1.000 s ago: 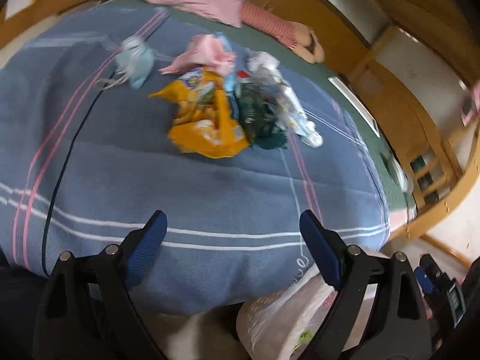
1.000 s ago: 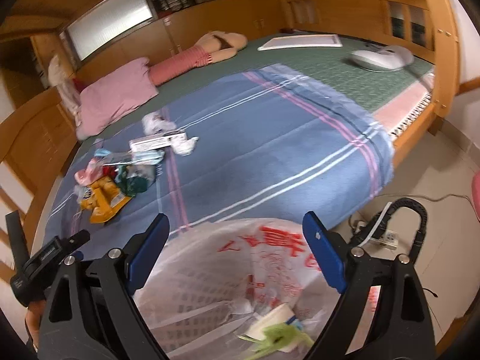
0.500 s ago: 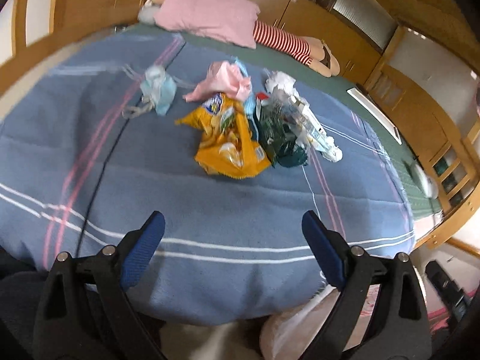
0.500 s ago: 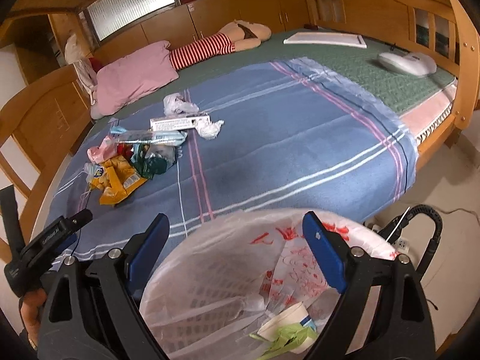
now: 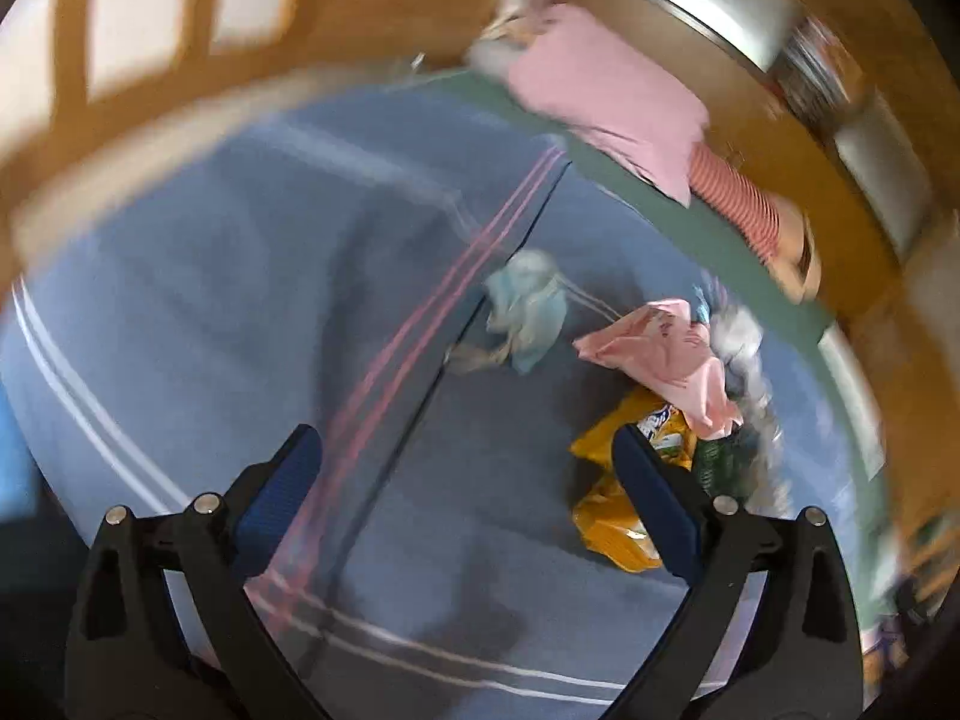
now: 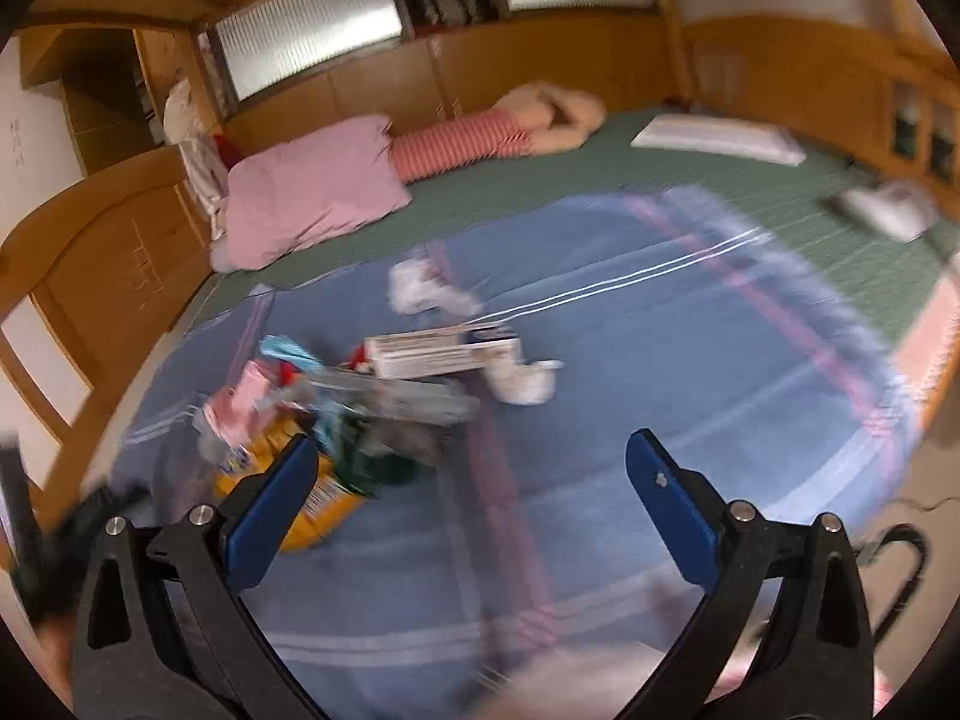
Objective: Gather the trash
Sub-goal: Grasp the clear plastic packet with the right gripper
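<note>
A heap of trash lies on the blue striped blanket (image 5: 240, 312): a yellow snack bag (image 5: 606, 516), a pink wrapper (image 5: 666, 348), a dark green wrapper (image 5: 720, 468) and, apart from them, a pale blue face mask (image 5: 528, 306). My left gripper (image 5: 465, 480) hovers over the blanket left of the heap, jaws opening and empty. The right wrist view shows the same heap: the snack bag (image 6: 324, 504), a white flat box (image 6: 438, 351) and crumpled tissues (image 6: 522, 381). My right gripper (image 6: 474, 480) hangs above the blanket just right of the heap, its jaws opening with nothing between them.
A pink pillow (image 6: 312, 186) and a striped stuffed doll (image 6: 468, 141) lie at the head of the bed on a green mat (image 6: 750, 180). Wooden bed rails and cabinets ring the bed. A white device (image 6: 888, 213) sits far right. A black cable (image 6: 900, 546) lies on the floor.
Both grippers have swung forward over the bed towards the trash heap. The white bag has dropped out of the right wrist view. The left wrist view has rolled, so the heap sits at its right.
</note>
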